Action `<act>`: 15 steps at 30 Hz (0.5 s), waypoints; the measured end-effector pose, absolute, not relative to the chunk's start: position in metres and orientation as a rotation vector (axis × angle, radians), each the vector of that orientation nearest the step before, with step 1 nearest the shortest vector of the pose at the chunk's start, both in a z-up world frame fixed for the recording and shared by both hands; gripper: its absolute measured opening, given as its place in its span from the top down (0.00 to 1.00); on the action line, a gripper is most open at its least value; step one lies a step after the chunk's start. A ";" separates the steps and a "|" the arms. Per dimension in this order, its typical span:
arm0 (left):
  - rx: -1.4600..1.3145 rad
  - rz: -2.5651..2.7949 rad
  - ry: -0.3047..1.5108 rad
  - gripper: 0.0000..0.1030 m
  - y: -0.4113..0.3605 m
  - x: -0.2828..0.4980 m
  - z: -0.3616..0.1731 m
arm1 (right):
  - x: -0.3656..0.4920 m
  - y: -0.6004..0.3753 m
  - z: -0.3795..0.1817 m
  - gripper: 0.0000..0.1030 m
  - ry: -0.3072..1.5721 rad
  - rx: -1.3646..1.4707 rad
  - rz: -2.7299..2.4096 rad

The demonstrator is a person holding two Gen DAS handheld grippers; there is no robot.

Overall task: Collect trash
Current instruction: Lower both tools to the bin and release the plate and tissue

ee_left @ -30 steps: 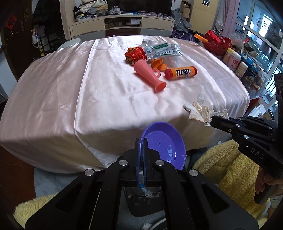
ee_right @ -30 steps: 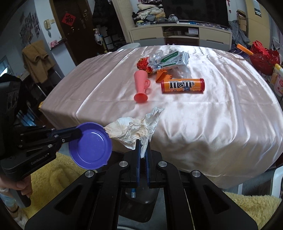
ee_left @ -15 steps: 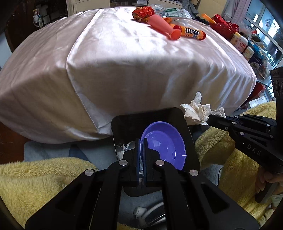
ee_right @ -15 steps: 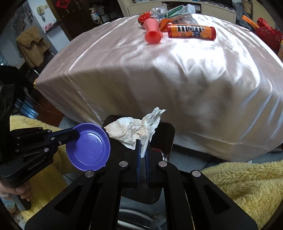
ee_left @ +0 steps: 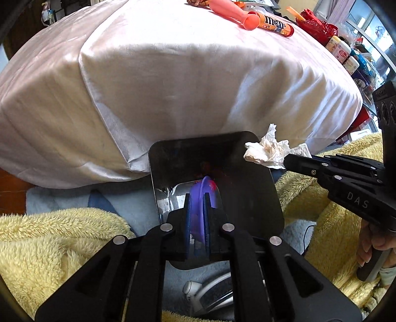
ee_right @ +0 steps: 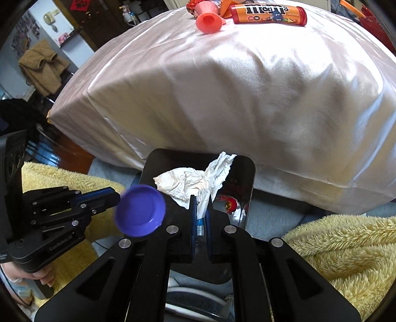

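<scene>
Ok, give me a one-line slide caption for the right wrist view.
Right gripper holds crumpled tissue over the black bin; left gripper brings the purple plate alongside.

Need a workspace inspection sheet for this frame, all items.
Surface: table under a pink satin cloth, draped over the edge.
Job's things: purple plate over the dark bin, blurred; crumpled tissue above the bin's rim.
Clutter: M&M's tube and coral cup lying on the cloth.
Grippers: left claw parted, plate edge-on between its fingers with a gap beside it; right claw pinching the tissue.
Cables: thin dark cable on the floor right of the bin.
Surroundings: yellow fleece blanket either side of the bin; jars beyond the table.
</scene>
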State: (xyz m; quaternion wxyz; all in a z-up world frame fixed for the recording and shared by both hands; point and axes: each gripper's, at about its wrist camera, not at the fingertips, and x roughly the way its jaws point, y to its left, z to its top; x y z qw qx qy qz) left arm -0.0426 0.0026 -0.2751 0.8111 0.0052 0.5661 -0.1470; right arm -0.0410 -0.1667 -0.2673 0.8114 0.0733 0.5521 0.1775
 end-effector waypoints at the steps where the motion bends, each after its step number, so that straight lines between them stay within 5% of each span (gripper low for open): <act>1: 0.009 -0.314 1.211 0.93 0.003 -0.042 -0.276 | -0.041 -0.167 -0.268 0.90 1.181 0.161 0.379; 8: -0.003 -0.307 1.219 0.73 0.004 -0.041 -0.279 | -0.039 -0.170 -0.271 0.88 1.193 0.191 0.372; 10: -0.004 -0.304 1.220 0.67 0.004 -0.040 -0.278 | -0.038 -0.173 -0.271 0.52 1.191 0.203 0.372; 11: -0.006 -0.303 1.220 0.62 0.004 -0.040 -0.278 | -0.038 -0.174 -0.270 0.43 1.188 0.210 0.372; 15: -0.016 -0.294 1.214 0.50 0.006 -0.039 -0.274 | -0.036 -0.177 -0.267 0.39 1.178 0.219 0.358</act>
